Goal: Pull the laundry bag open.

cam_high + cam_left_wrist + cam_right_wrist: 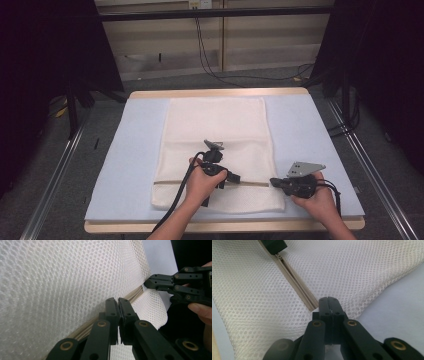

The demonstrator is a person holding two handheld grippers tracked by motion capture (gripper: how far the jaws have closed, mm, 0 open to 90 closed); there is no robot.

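Note:
A white mesh bag [215, 130] [62, 277] [362, 265] lies flat on the pale blue mat [135, 150]. A beige zipper [175, 182] [135, 293] [297, 282] runs across its near end. My left gripper [235, 177] [118, 300] [274, 246] is at the middle of the zipper, jaws shut, its tip right on the metal zipper pull [278, 256]. My right gripper [272, 181] [147, 283] [329, 299] is shut on the bag's edge just beyond the zipper's right end. Both point toward each other along the zipper.
The mat covers a wooden table [215, 93], whose near edge sits just below the hands. Bare mat lies on either side of the bag. Dark curtains, metal rails and cables on the floor surround the table.

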